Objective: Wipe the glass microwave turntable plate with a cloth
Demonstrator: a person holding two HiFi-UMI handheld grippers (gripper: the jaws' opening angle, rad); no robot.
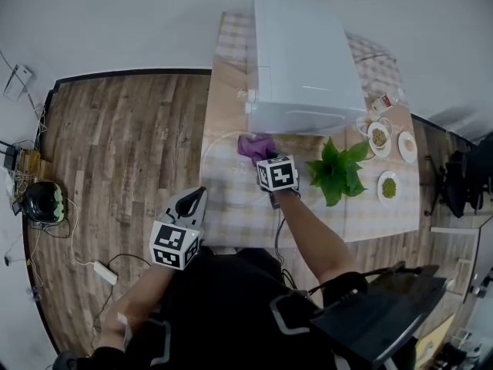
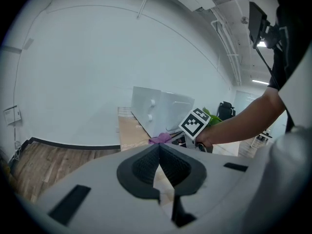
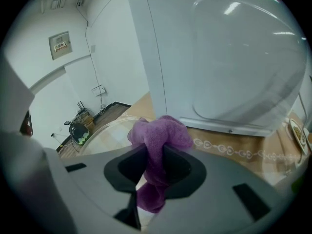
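Note:
The clear glass turntable plate [image 1: 229, 169] lies on the checked table in front of the white microwave [image 1: 304, 60]. My right gripper [image 1: 263, 155] is shut on a purple cloth [image 1: 256, 144], which hangs over the plate's far right part, close to the microwave. In the right gripper view the purple cloth [image 3: 159, 139] bulges out between the jaws, with the plate [image 3: 108, 134] just beyond and to the left. My left gripper [image 1: 200, 194] is at the table's left edge, beside the plate, shut with nothing in it; its pads [image 2: 168, 162] meet at the tips.
A green plant [image 1: 337, 169] stands to the right of my right gripper. Small dishes of food [image 1: 388, 186] sit at the table's right end. Wooden floor [image 1: 123, 145] lies to the left, with cables and a power strip [image 1: 102, 271].

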